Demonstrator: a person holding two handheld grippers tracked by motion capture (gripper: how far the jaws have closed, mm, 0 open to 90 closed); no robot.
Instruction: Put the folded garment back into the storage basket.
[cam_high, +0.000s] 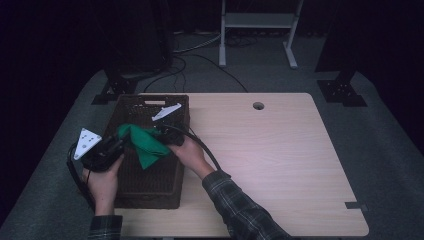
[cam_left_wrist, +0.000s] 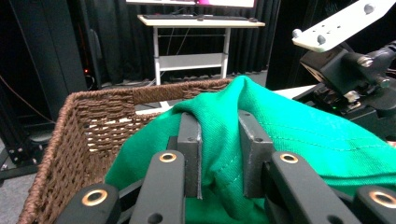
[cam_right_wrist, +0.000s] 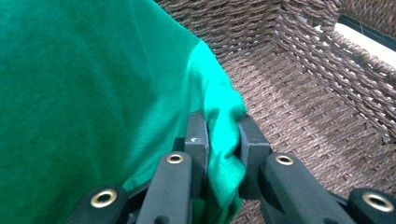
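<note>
A green cloth (cam_high: 145, 142) hangs over the open top of a dark brown wicker basket (cam_high: 150, 197) at the table's left edge. My left gripper (cam_high: 120, 144) comes in from the left and my right gripper (cam_high: 162, 134) from the right; each is shut on one end of the cloth. In the left gripper view a thick fold of the green cloth (cam_left_wrist: 303, 135) is pinched between my left gripper's (cam_left_wrist: 218, 117) pads, with the basket rim (cam_left_wrist: 107, 95) behind. In the right gripper view my right gripper (cam_right_wrist: 222, 117) clamps the cloth's (cam_right_wrist: 84, 93) bunched edge above the basket floor (cam_right_wrist: 299, 126).
The light wood table (cam_high: 280, 165) stretches to the right of the basket, with a round hole (cam_high: 258, 106) near its far edge. The right gripper's grey plate (cam_left_wrist: 341, 23) sits close in the left gripper view. A white-framed stand (cam_high: 257, 30) and dark posts stand on the floor behind.
</note>
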